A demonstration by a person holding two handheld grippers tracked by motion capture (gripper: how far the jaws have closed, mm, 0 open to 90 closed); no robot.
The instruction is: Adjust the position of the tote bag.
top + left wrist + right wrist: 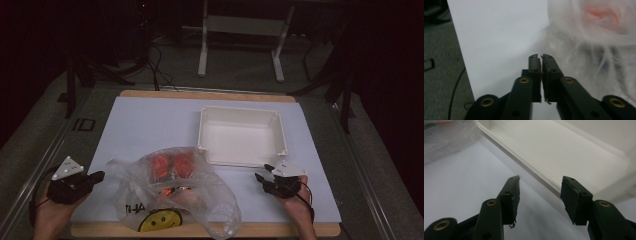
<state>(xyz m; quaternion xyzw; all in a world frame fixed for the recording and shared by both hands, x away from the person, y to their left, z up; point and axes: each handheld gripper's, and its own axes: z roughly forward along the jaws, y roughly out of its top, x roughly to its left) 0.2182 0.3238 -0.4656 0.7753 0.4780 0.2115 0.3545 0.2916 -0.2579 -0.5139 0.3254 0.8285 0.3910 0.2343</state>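
A crumpled clear plastic bag [200,200] lies at the front of the white mat, with red items [172,166] inside it and a yellow smiley face [159,220] printed on it. My left gripper [100,175] rests at the mat's left edge, its tips pointing at the bag. In the left gripper view its jaws [539,56] are pressed together with nothing between them, and the bag [594,50] lies just right of the tips. My right gripper [263,171] stands open right of the bag, just in front of a white tray [240,111]. Its jaws [540,181] are empty and point at the tray's near rim [524,162].
The white mat [150,125] covers a wooden board [210,94] on a grey table. Table legs and cables stand in the dark beyond the far edge. The tray holds nothing. A black cable [455,92] trails over the grey surface left of the mat.
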